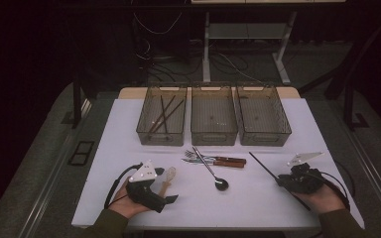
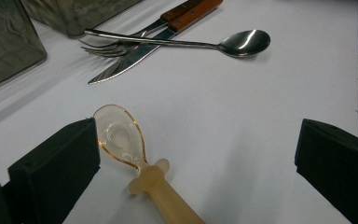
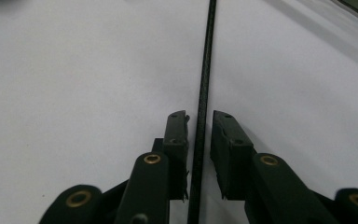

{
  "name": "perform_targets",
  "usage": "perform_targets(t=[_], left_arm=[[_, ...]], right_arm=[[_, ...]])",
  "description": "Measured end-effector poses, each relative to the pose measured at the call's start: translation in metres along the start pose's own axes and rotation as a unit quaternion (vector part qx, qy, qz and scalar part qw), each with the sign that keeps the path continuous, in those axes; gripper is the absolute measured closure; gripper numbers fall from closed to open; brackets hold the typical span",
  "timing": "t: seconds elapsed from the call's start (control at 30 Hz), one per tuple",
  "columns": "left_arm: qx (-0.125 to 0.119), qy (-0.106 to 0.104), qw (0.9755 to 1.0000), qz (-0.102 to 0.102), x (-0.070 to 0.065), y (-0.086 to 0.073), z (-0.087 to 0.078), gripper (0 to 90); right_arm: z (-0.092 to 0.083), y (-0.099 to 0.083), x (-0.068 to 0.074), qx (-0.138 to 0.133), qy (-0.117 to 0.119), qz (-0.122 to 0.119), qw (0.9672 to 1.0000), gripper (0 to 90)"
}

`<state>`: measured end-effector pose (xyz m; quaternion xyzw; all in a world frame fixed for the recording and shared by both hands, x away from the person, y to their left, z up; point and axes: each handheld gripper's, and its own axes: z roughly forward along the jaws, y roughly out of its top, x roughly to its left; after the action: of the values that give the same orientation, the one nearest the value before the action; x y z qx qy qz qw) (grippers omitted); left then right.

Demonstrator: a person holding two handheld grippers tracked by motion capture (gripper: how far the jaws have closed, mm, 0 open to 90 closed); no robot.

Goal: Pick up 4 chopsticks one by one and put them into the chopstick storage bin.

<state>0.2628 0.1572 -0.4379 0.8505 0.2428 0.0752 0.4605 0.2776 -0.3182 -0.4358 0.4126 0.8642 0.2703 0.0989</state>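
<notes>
A thin black chopstick lies near the table's right edge, between the right gripper's nearly closed fingers, a sliver of gap either side. Chopsticks already sit in the left bin; knife, fork, metal spoon remain mid-table. The left gripper rests near the front edge, fingers spread around an amber spoon.

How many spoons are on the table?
2. A metal spoon lies mid-table, its handle across the fork and knife. A clear amber spoon lies by the left gripper. None seem hidden.
</notes>
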Motion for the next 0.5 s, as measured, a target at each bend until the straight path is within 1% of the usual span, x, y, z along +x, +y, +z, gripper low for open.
perform_targets(t=[0.27,0.5], left_arm=[[0.0,-0.002,1.0,0.001,-0.0002,-0.0001,0.0005,0.0],[0.0,-0.002,1.0,0.001,-0.0004,0.0,0.0006,0.0]], right_arm=[[0.001,-0.0001,0.0024,0.0,-0.007,-0.014,0.9999,84.7],[0.0005,0.0,0.0008,0.001,-0.001,-0.007,1.0,85.9]])
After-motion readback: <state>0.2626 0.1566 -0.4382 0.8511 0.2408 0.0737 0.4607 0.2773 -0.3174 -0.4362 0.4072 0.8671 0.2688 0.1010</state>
